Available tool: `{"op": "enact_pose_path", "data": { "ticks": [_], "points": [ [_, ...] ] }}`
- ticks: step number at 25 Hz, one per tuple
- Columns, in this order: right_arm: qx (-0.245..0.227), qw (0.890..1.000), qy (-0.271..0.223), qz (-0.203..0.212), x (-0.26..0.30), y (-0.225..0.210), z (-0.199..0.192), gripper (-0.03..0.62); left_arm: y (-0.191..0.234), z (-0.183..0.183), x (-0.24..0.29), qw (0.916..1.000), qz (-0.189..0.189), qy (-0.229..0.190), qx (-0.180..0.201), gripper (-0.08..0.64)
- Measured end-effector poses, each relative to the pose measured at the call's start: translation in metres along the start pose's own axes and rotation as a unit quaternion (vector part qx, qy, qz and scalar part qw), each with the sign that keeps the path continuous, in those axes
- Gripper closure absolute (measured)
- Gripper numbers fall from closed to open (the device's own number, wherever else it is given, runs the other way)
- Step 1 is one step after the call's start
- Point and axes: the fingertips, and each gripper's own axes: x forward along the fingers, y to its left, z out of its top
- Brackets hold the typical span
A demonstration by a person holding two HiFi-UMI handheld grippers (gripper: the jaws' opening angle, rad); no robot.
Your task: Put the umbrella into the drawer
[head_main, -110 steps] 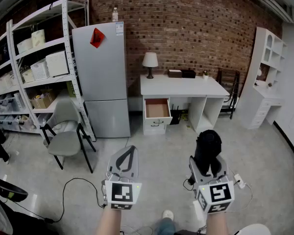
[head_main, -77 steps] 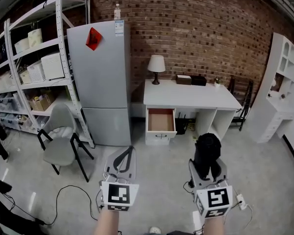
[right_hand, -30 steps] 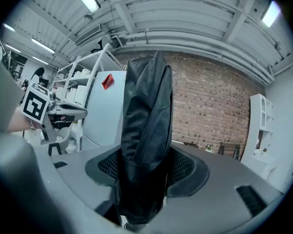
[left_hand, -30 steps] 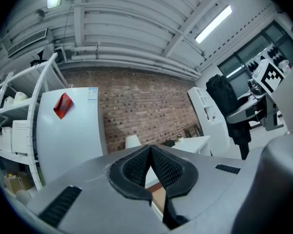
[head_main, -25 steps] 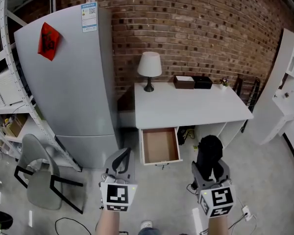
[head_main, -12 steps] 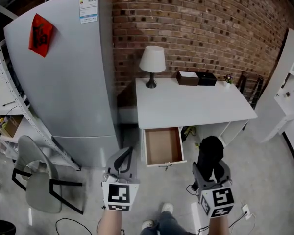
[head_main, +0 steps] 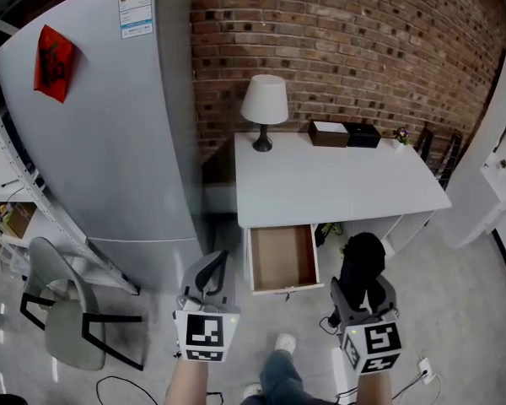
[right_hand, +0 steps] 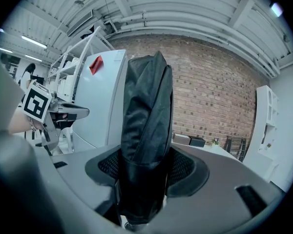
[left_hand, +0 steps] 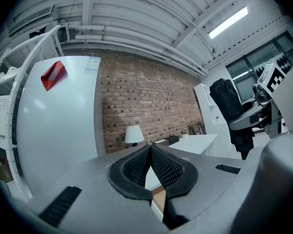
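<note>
Fingers (right_hand: 184, 168) of right gripper (head_main: 360, 288) clamp black umbrella (head_main: 362, 258).

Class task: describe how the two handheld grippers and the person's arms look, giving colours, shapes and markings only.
The left gripper and right gripper are matching grey, wedge-shaped shells with black textured pads. Each carries a white cube with black square markers. The forearms show no sleeves.
</note>
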Motion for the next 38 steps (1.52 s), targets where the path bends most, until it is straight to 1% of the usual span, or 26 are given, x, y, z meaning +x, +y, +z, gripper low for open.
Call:
{"op": "enact_pose_path", "data": {
  "ticks": [6, 15, 20, 24, 26, 33, 35, 38],
  "points": [
    [0.013, 1.000, 0.005, 0.015, 0.047, -0.024, -0.016, 0.354, -0.002, -0.017, 0.045, 0.9997, 0.006, 0.022, 0.005, 0.558],
    [0.044, 0.998, 0.019, 0.047, 0.146, -0.077, -0.038, 0.354, -0.002, -0.035, 0.145, 0.9978, 0.025, 0.062, -0.002, 0.558],
    [0.031, 0.996, 0.044, 0.078, 0.194, -0.090, -0.066, 0.353, -0.010, -0.052, 0.186, 0.9957, 0.028, 0.088, -0.004, 0.558],
    [0.009, 0.992, 0.065, 0.109, 0.226, -0.089, -0.091, 0.354, -0.013, -0.064, 0.208, 0.9937, 0.035, 0.107, -0.004, 0.558],
    [0.002, 0.989, 0.070, 0.131, 0.240, -0.083, -0.102, 0.354, -0.012, -0.071, 0.214, 0.9924, 0.040, 0.116, -0.005, 0.558],
    [-0.031, 0.973, 0.088, 0.211, 0.277, -0.047, -0.138, 0.354, -0.010, -0.096, 0.224, 0.9879, 0.050, 0.146, -0.012, 0.558],
    [-0.033, 0.970, 0.091, 0.224, 0.284, -0.038, -0.146, 0.354, -0.009, -0.100, 0.225, 0.9869, 0.051, 0.153, -0.013, 0.558],
    [-0.034, 0.968, 0.094, 0.232, 0.292, -0.029, -0.158, 0.354, -0.008, -0.107, 0.227, 0.9852, 0.053, 0.162, -0.017, 0.558]
  ]
}}
